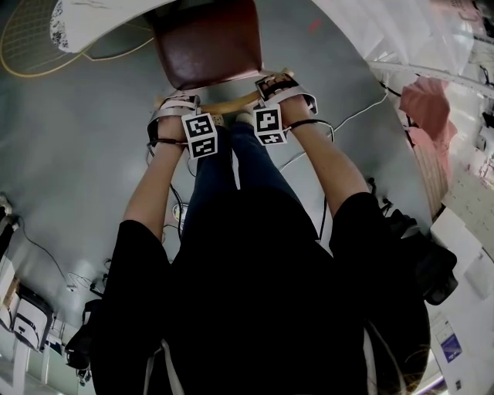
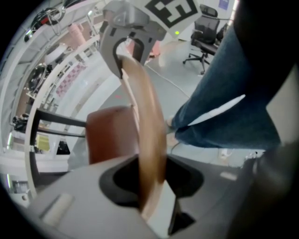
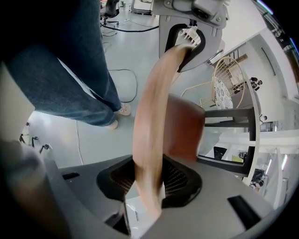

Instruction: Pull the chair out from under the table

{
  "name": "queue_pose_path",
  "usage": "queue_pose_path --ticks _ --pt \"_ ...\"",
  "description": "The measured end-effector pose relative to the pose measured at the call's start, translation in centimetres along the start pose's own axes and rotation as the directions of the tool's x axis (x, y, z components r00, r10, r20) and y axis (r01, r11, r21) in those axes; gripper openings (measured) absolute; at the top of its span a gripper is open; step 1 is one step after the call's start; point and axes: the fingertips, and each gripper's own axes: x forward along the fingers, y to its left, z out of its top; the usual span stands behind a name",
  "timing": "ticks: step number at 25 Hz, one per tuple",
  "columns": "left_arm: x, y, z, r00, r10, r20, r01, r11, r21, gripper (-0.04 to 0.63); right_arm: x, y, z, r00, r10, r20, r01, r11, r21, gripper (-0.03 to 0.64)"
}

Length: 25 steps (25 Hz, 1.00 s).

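Left gripper (image 1: 176, 106) and right gripper (image 1: 279, 86) each clench the chair's (image 1: 208, 42) wooden back rail (image 1: 230, 99); its seat sits partly under the far table (image 1: 100, 19), so the pull itself remains.

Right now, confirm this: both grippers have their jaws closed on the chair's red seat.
Wrong spot. The left gripper and right gripper have their jaws closed on the chair's wooden back rail, not its red seat. Each gripper view shows the rail between the jaws.

Chair seat (image 1: 207, 46) far end hidden under table (image 1: 93, 19) at 12 o'clock, table cropped above, backrest rail (image 2: 148, 140) blurred.
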Motion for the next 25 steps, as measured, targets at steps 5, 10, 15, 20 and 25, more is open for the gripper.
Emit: queue_pose_path --ticks 5,10,15,20,25 --pt "-0.3 -2.8 1.3 1.0 -0.021 0.017 0.021 1.0 -0.009 0.153 -0.9 2.8 0.6 1.0 0.019 0.015 -0.019 1.0 -0.001 0.147" --pt "-0.8 -6.3 2.8 0.999 -0.029 0.023 0.029 1.0 -0.011 0.153 -2.3 6.4 1.5 0.999 0.027 0.03 -0.027 1.0 -0.004 0.147" --pt "-0.7 -10.6 4.4 0.999 -0.033 0.009 0.034 0.999 -0.037 0.155 -3.3 10.3 2.5 0.999 0.026 0.035 -0.025 0.999 -0.026 0.147" --pt "-0.9 -14.0 6.1 0.999 -0.042 0.019 0.042 0.998 -0.048 0.155 -4.4 13.7 3.1 0.998 0.018 0.058 -0.015 0.999 -0.042 0.147" --pt "-1.2 -17.1 7.3 0.998 -0.063 0.005 0.063 0.996 -0.065 0.155 -5.5 16.7 3.7 0.997 0.026 0.072 -0.023 0.998 -0.054 0.147"
